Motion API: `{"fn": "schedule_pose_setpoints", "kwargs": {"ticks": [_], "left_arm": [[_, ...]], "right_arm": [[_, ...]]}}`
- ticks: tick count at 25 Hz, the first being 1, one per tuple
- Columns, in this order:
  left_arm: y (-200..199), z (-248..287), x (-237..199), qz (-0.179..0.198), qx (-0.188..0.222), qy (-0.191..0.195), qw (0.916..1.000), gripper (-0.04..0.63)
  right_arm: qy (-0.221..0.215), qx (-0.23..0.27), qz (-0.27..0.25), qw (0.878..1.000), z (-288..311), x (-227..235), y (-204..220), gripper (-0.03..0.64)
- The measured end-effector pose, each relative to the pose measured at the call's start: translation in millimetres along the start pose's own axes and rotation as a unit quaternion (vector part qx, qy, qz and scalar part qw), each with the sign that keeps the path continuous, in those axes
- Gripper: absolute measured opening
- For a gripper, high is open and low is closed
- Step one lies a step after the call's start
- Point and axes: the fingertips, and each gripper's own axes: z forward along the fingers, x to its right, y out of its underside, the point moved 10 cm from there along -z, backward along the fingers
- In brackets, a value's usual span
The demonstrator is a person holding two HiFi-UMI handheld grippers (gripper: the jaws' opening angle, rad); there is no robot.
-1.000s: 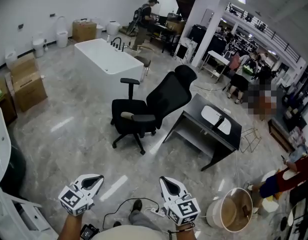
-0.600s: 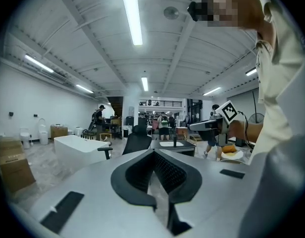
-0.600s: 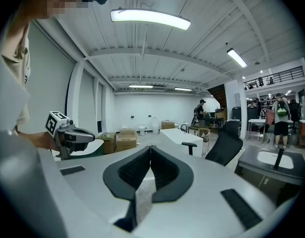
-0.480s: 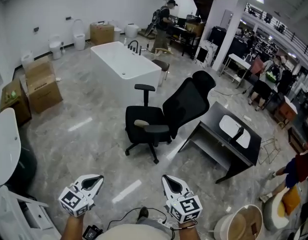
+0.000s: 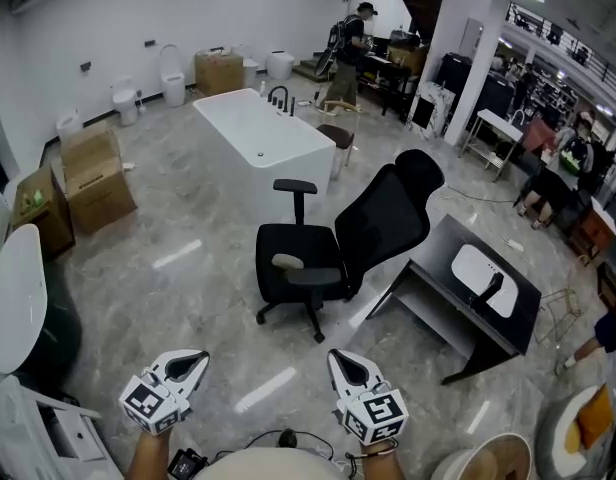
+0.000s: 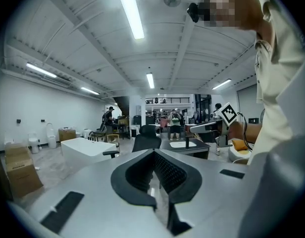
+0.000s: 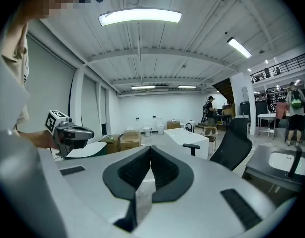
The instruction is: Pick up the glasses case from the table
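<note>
Centrally, at the lower edge of the head view, the person's left gripper (image 5: 196, 360) and right gripper (image 5: 338, 360), both grey-white two-jaw tools bearing square-marker cubes, are pointing forward side by side above the grey marbled floor (image 5: 188, 258), each with its jaws pressing together on nothing. Ahead, a black mesh-backed office chair (image 5: 360, 240) is standing between a white rectangular bathtub (image 5: 263, 143) and a black slab desk (image 5: 436, 260), which is carrying a white oval basin-like object (image 5: 476, 264). No view is showing the glasses case clearly enough to place it.
</note>
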Motion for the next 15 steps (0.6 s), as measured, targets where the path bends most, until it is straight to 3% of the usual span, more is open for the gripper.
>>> {"fn": "schedule_pose_setpoints", "kwargs": {"ticks": [4,9,15], "left_arm": [[-11,35,2,-0.006,-0.003,-0.008,0.9999,0.014],[-19,68,3,0.012,-0.009,0.001,0.9999,0.014],[-29,92,8,0.023,-0.017,0.016,0.9995,0.014]], "right_arm": [[-0.002,0.0,0.009,1.0,3,34,1,0.023],[0.006,0.006,0.014,1.0,4,70,2,0.023],[0.016,0.005,0.041,0.999,1,88,15,0.023]]}}
